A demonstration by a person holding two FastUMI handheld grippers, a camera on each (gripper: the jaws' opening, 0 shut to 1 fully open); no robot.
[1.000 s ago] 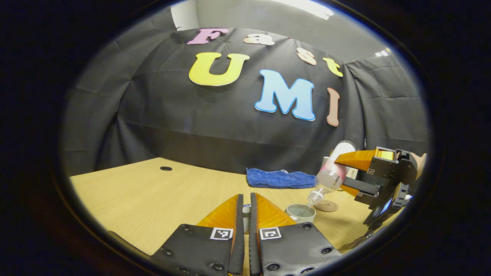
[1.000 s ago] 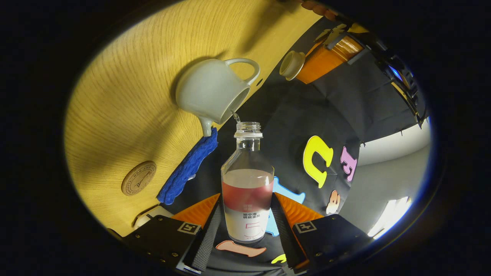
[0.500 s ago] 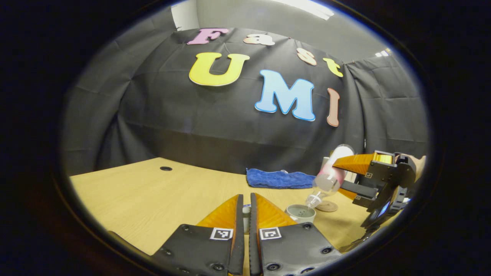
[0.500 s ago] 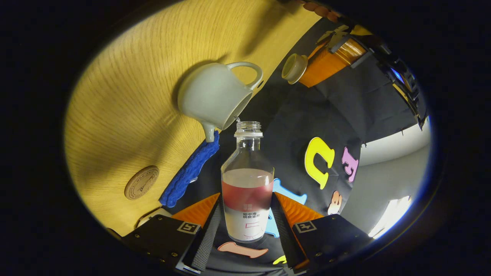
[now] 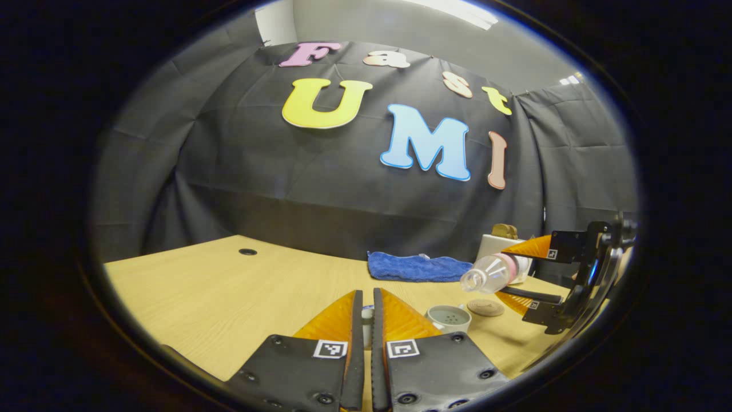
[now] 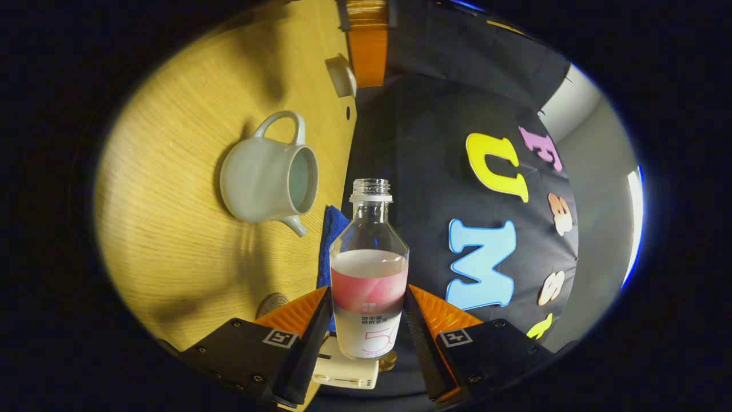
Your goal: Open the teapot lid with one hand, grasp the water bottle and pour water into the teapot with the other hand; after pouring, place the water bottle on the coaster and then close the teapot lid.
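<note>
Lid sits pinched in our left gripper, clear of the pot, which stands open on the table. Bottle is clamped in our right gripper, tipped nearly flat beside the pot. Pouring looks finished, so we level it upright slowly, then aim for the coaster just past the pot.
</note>
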